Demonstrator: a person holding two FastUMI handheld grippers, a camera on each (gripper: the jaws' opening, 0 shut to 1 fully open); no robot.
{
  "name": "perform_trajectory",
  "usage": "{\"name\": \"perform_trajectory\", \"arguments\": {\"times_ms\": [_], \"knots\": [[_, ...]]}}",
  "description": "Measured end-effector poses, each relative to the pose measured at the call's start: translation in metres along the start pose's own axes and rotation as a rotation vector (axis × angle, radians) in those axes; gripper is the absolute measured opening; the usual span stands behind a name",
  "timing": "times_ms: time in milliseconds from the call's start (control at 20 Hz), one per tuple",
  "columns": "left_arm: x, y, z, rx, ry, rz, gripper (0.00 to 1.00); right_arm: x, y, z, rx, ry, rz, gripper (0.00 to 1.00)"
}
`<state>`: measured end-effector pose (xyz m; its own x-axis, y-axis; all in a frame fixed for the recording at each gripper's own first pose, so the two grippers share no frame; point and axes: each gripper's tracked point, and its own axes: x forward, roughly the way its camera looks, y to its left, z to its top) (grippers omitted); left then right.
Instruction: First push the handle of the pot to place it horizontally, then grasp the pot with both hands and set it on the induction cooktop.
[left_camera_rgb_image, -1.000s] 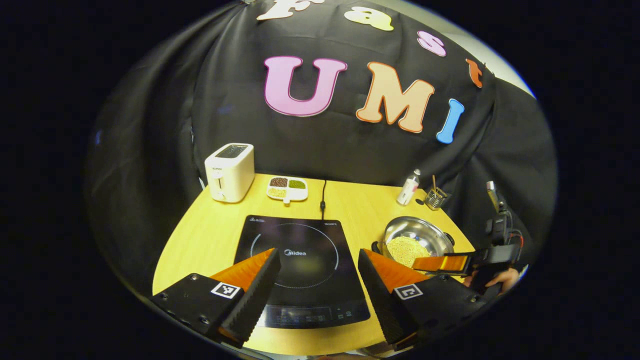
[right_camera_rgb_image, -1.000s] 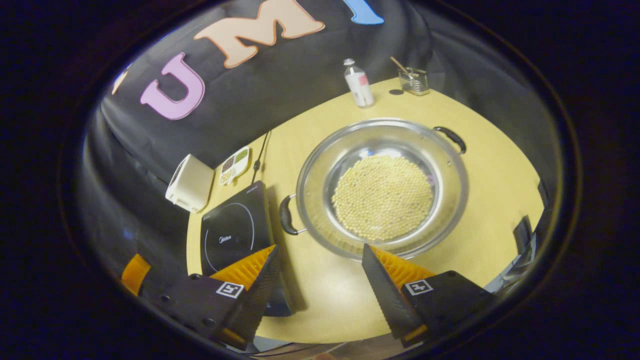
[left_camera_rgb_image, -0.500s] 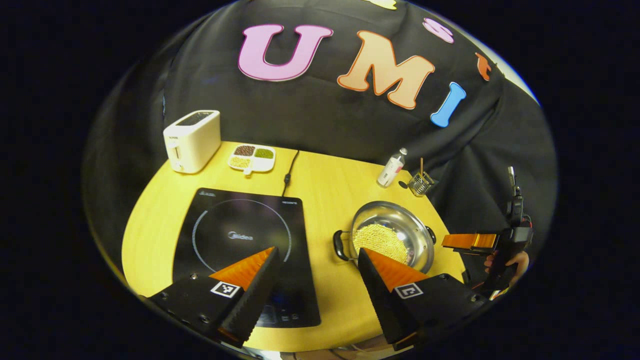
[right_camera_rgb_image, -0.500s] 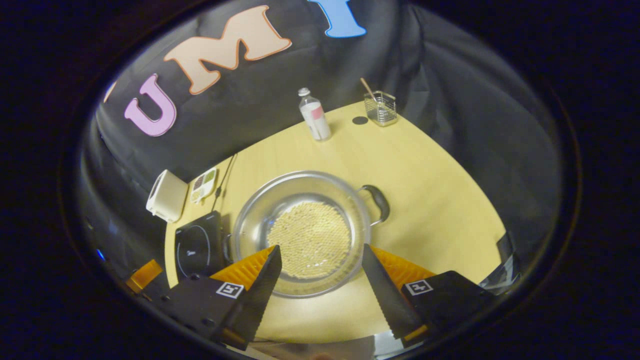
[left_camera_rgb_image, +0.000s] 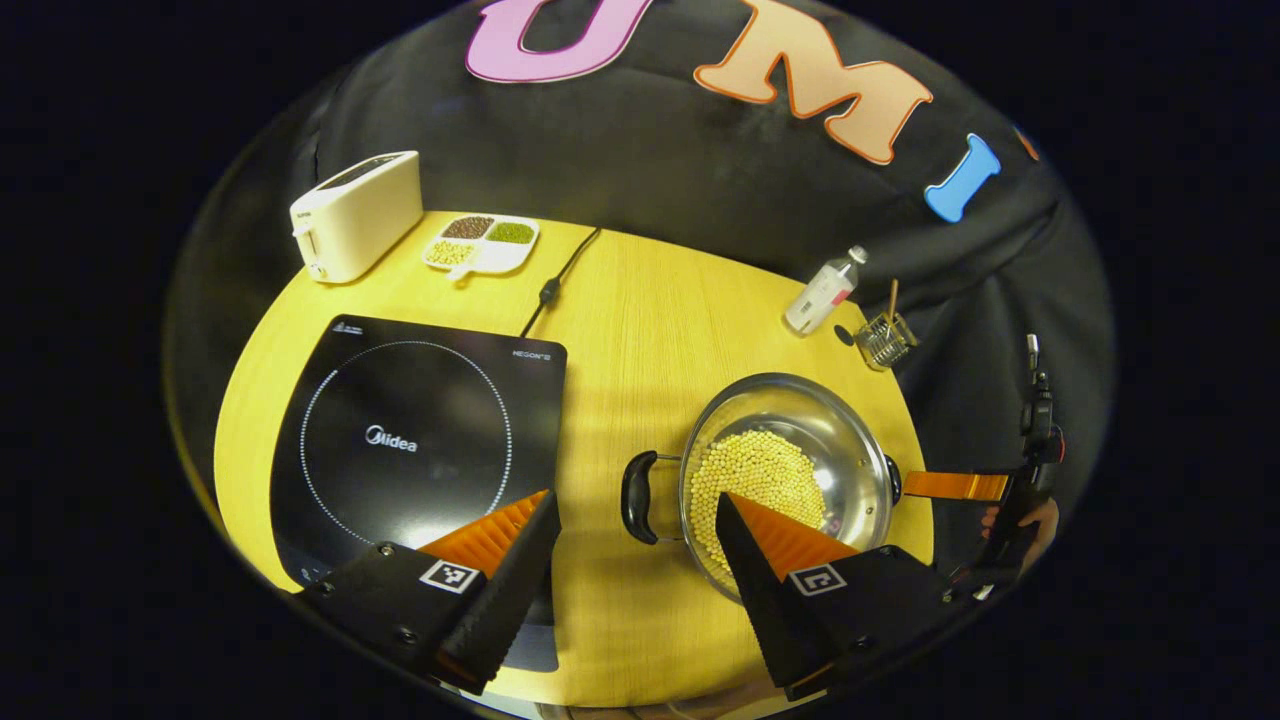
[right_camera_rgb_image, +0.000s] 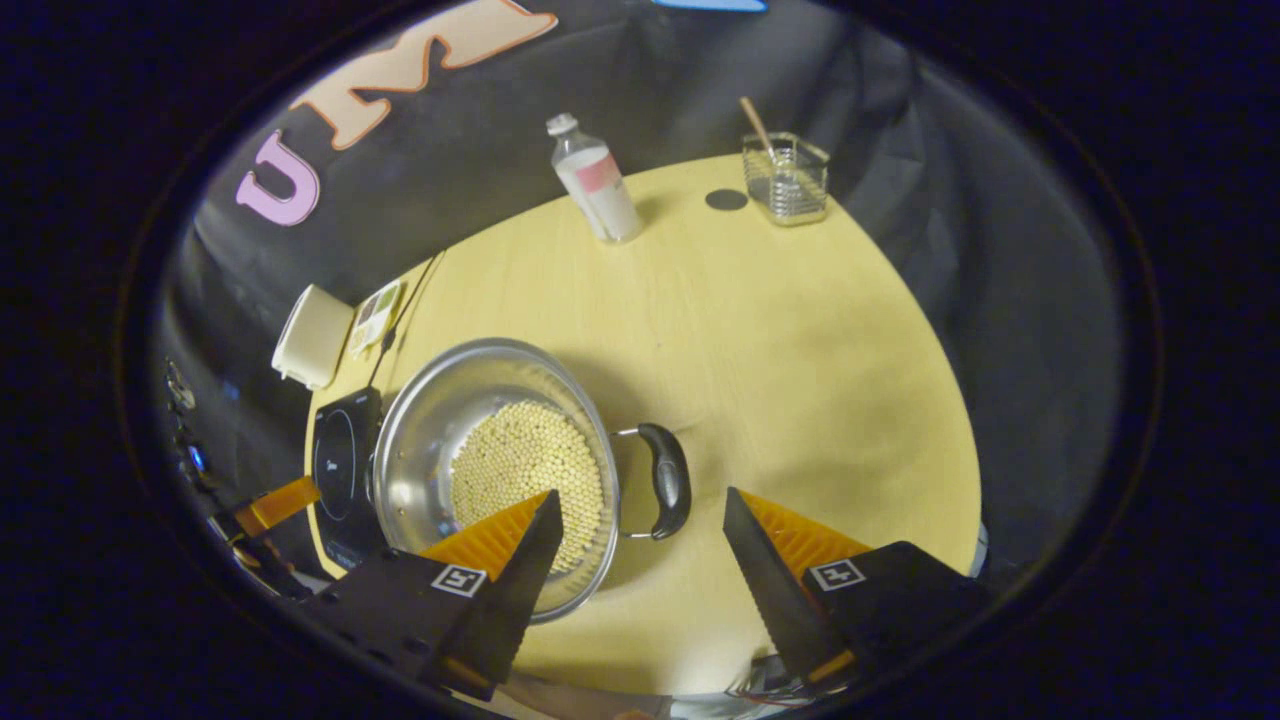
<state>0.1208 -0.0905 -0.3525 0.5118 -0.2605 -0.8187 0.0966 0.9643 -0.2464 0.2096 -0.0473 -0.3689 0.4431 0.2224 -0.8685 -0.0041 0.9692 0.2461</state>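
A steel pot (left_camera_rgb_image: 850, 450) holding yellow beans stands on the wooden table (left_camera_rgb_image: 640, 340), right of the black induction cooktop (left_camera_rgb_image: 400, 440). In the left gripper view my left gripper (left_camera_rgb_image: 635, 497) is open above the table, and the pot's near black handle (left_camera_rgb_image: 638, 497) lies in the gap between its fingers. In the right gripper view my right gripper (right_camera_rgb_image: 641, 494) is open too, with the pot's other handle (right_camera_rgb_image: 668, 480) just ahead between its fingers. The pot (right_camera_rgb_image: 430, 450) lies to that handle's left, and the cooktop (right_camera_rgb_image: 335, 470) beyond it. Neither gripper touches the pot.
A white toaster (left_camera_rgb_image: 355, 215), a divided dish of beans (left_camera_rgb_image: 480, 243) and the cooktop's cable (left_camera_rgb_image: 555, 285) sit at the back left. A bottle (left_camera_rgb_image: 822, 292) and a glass holder (left_camera_rgb_image: 885, 340) stand behind the pot. A hand (left_camera_rgb_image: 1010, 520) holds the right gripper.
Both grippers have moved in on the pot, the left one rightward to its left handle and the right one to its right handle. The pot itself has stayed put.
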Motion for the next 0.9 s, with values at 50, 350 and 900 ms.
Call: {"name": "perform_trajectory", "arguments": {"times_ms": [50, 350, 900], "knots": [[0.007, -0.002, 0.0, 0.009, 0.017, 0.0, 0.97, 0.008, 0.0, 0.0, -0.007, 0.021, 0.018, 0.95], [0.046, -0.011, -0.016, 0.016, 0.139, 0.001, 0.97, 0.037, 0.007, -0.003, -0.011, 0.123, 0.119, 1.0], [0.09, -0.004, -0.04, -0.024, 0.308, 0.024, 0.89, 0.067, 0.02, -0.015, 0.028, 0.277, 0.233, 0.85]]}}
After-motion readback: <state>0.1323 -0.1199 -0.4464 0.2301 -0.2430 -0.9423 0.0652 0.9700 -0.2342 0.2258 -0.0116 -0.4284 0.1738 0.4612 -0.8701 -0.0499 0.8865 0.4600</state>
